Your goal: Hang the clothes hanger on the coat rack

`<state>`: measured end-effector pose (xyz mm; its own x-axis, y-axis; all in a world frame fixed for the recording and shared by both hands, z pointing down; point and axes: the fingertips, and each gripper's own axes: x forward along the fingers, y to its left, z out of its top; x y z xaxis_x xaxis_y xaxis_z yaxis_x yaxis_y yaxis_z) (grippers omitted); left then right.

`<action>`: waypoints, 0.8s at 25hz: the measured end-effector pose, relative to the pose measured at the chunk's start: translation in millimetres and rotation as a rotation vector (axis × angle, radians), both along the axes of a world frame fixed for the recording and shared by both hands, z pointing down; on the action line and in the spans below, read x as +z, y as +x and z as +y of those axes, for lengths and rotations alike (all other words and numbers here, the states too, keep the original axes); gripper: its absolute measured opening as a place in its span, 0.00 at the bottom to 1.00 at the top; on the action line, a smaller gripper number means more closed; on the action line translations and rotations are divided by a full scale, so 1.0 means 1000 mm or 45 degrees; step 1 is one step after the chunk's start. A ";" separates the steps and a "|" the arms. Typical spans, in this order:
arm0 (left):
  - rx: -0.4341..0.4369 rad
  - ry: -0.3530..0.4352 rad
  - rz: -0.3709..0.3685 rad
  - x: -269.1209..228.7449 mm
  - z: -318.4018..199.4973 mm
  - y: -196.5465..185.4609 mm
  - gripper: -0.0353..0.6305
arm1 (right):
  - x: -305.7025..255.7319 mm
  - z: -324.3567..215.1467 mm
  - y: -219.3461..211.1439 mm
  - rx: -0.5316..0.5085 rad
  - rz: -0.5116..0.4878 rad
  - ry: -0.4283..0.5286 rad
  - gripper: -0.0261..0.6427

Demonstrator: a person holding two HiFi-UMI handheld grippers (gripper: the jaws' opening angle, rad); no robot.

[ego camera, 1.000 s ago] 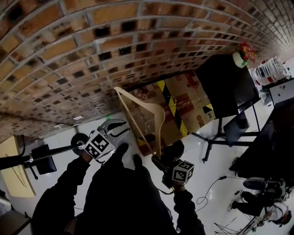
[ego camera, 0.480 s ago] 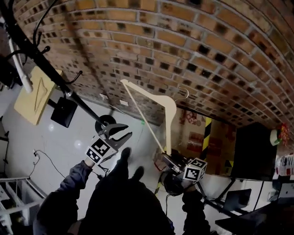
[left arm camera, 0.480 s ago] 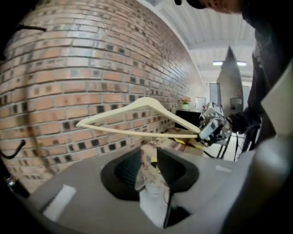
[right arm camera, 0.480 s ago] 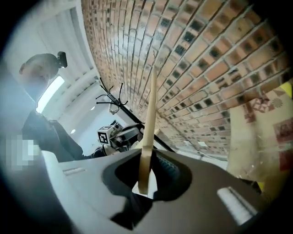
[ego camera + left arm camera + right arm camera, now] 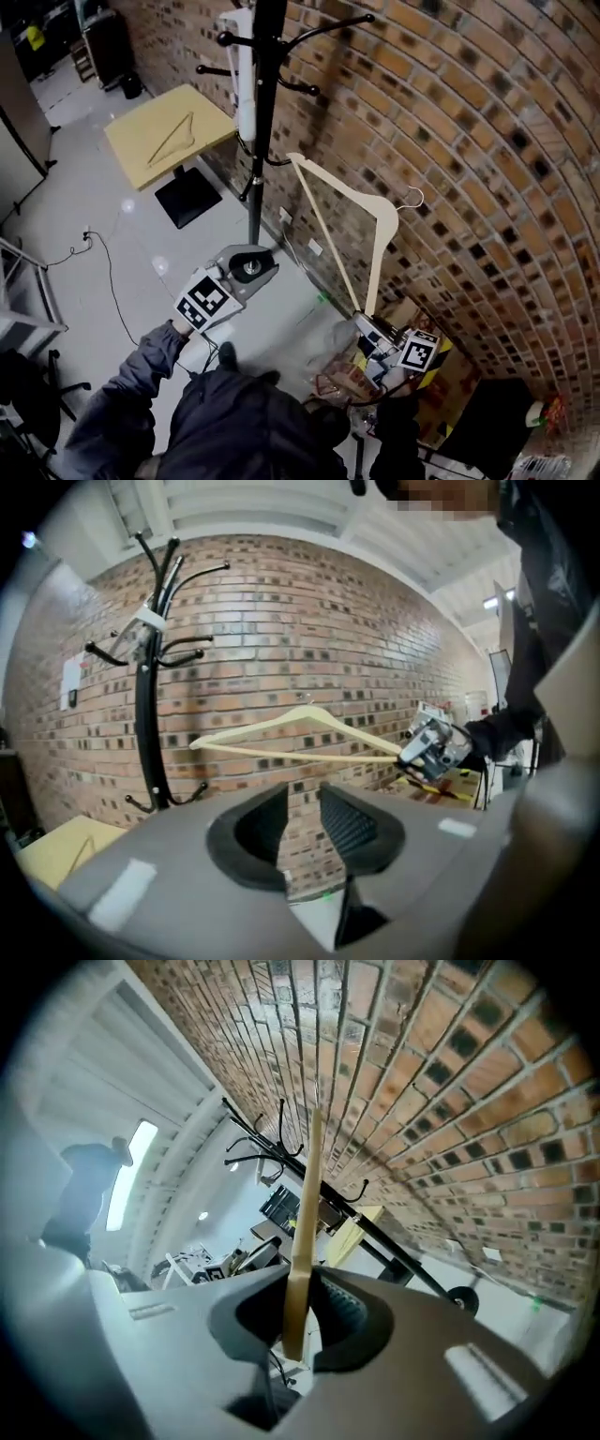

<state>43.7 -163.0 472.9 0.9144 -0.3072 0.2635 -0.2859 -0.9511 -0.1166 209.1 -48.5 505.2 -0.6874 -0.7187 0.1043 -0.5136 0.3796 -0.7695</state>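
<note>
A cream wooden hanger (image 5: 375, 225) with a metal hook (image 5: 410, 199) stands upright in front of the brick wall. My right gripper (image 5: 367, 323) is shut on its lower arm end, and in the right gripper view the wood (image 5: 305, 1204) is pinched between the jaws (image 5: 305, 1283). The black coat rack (image 5: 258, 122) stands left of the hanger, apart from it, with curved hooks at its top. My left gripper (image 5: 242, 274) hovers in front of the rack's round base (image 5: 255, 266). Its jaws (image 5: 302, 794) stand slightly apart with nothing between them, and the hanger (image 5: 300, 728) and rack (image 5: 145, 724) lie beyond.
A yellow table (image 5: 141, 150) with a second hanger (image 5: 173, 141) lying on it stands left of the rack. Something white (image 5: 246, 75) hangs on the rack's pole. A cable (image 5: 103, 272) trails over the white floor. Cardboard and clutter (image 5: 347, 380) lie by the wall near my right hand.
The view has swung left along the brick wall, so the whole coat rack and yellow table now show. Both grippers have risen and turned, the right carrying the hanger toward the rack.
</note>
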 end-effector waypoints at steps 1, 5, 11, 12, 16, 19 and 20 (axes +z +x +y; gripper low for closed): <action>-0.017 0.000 0.007 -0.001 -0.002 -0.013 0.21 | -0.002 -0.008 -0.003 0.006 -0.008 -0.006 0.11; -0.082 -0.003 0.025 0.000 -0.013 -0.049 0.21 | -0.021 -0.048 -0.004 0.020 0.066 0.025 0.11; -0.074 0.086 0.028 -0.035 -0.043 -0.058 0.21 | -0.077 -0.110 -0.001 0.016 0.278 0.131 0.11; -0.068 0.109 0.036 -0.045 -0.048 -0.056 0.21 | -0.087 -0.119 -0.002 0.012 0.303 0.149 0.11; -0.056 0.174 0.104 -0.080 -0.061 -0.055 0.20 | -0.120 -0.156 0.000 0.014 0.361 0.189 0.11; -0.057 0.189 0.139 -0.089 -0.064 -0.057 0.20 | -0.138 -0.177 -0.004 0.021 0.368 0.198 0.11; -0.059 0.187 0.146 -0.090 -0.065 -0.058 0.20 | -0.144 -0.183 -0.004 0.030 0.371 0.205 0.11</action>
